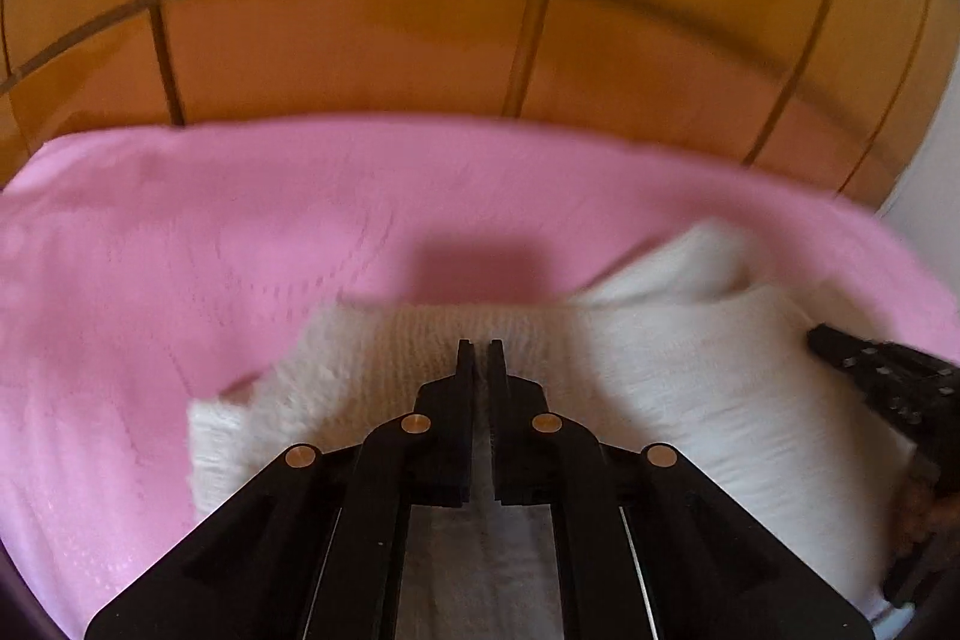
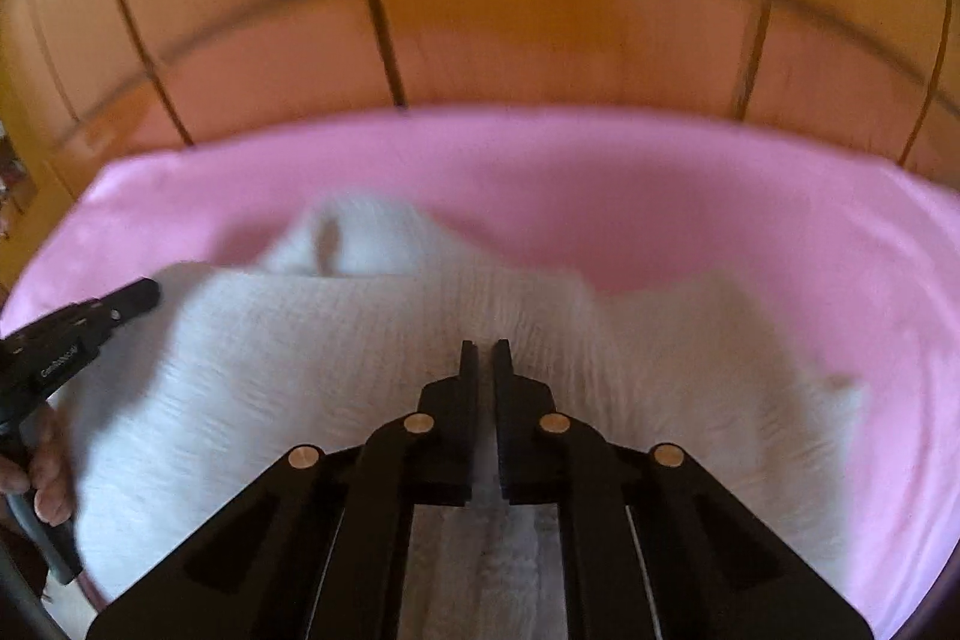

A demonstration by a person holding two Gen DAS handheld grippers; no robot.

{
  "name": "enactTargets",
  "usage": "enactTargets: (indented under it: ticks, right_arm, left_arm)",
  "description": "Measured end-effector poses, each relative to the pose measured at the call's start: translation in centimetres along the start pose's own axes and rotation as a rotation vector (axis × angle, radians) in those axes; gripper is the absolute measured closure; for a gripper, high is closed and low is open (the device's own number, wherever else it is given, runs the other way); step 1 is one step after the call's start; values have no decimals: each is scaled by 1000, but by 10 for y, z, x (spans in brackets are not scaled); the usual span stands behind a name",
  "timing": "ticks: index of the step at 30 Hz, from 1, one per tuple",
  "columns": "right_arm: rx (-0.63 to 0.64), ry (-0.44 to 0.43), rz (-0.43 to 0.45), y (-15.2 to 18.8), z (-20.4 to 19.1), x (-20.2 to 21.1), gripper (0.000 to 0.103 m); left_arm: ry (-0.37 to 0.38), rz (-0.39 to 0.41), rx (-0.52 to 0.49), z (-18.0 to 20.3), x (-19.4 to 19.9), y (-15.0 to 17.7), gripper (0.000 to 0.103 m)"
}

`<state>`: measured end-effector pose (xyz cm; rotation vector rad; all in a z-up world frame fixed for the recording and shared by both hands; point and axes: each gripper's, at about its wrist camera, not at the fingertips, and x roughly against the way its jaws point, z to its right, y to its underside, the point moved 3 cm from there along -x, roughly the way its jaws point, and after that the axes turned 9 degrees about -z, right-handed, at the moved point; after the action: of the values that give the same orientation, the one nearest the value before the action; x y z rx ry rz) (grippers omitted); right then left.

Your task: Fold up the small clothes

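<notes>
**Both claws pinched on the white knit**

Nearest me, my left gripper (image 1: 480, 349) has its jaws drawn narrow, a fold of the white knitted garment (image 1: 690, 382) nipped between them; my right gripper (image 2: 485, 349) is pinched the same way. The knit lies under and ahead of both claws, its long axis running crosswise between them. It looks soft, light and floppy, so I judge the edges are the place to hold. Beyond it spreads the pink blanket (image 1: 210, 220), then the wooden wardrobe (image 1: 360, 10).

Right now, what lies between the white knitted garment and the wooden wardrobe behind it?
Only the pink blanket lies between the white knitted garment and the wooden wardrobe; both wrist views show it.
</notes>
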<state>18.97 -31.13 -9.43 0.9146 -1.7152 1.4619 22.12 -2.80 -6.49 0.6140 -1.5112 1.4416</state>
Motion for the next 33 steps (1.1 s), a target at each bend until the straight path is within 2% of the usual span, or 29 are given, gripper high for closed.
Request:
enactTargets:
  ticks: [1, 3, 4, 6, 7, 8, 10, 11, 14, 15, 17, 20, 23, 26, 29, 33]
  right_arm:
    - [-8, -2, 17, 1, 2, 2, 97]
    - [-20, -10, 20, 1, 2, 6, 94]
    - [-20, -12, 21, 1, 3, 10, 90]
    - [-24, -5, 31, 3, 5, 23, 76]
    - [-31, -14, 46, 7, 7, 33, 60]
    - [-33, -36, 65, 11, 8, 44, 52]
    - [-18, -54, 81, 21, 5, 57, 51]
    - [-6, -57, 88, 28, 4, 64, 49]
    - [31, -63, 101, 56, 4, 85, 44]
    - [33, -58, 100, 64, 7, 87, 43]
    - [14, -44, 83, 81, 16, 86, 35]
    - [-69, -38, 49, 107, 46, 72, 35]
    - [-116, -76, 80, 113, 58, 76, 37]
    - [-91, -33, 90, 110, 42, 88, 31]
    - [-49, -67, 107, 114, 20, 99, 29]
    - [13, -109, 102, 127, -12, 102, 28]
  left_arm:
    - [-22, -44, -3, -1, -14, 4, 99]
    - [-26, -31, 11, -3, -15, 6, 98]
    - [-22, -37, 16, -3, -12, 5, 98]
    - [-35, -37, 25, -4, -1, 6, 93]
    - [-38, -31, 28, -3, 4, 6, 88]
    - [-33, -14, 33, -3, 15, 10, 82]
    - [-7, 30, 49, -2, 35, 21, 47]
    - [13, 52, 59, -3, 45, 28, 44]
    - [41, 70, 53, -2, 63, 53, 44]
    - [35, 72, 52, -1, 66, 61, 44]
    - [2, 49, 58, -7, 64, 79, 44]
    - [1, 37, 75, -21, 54, 95, 43]
    - [-26, 34, 79, -16, 61, 92, 43]
    - [-14, 59, 81, -5, 79, 92, 43]
    - [15, 88, 41, 12, 97, 104, 43]
    - [28, 79, -31, 42, 100, 121, 43]
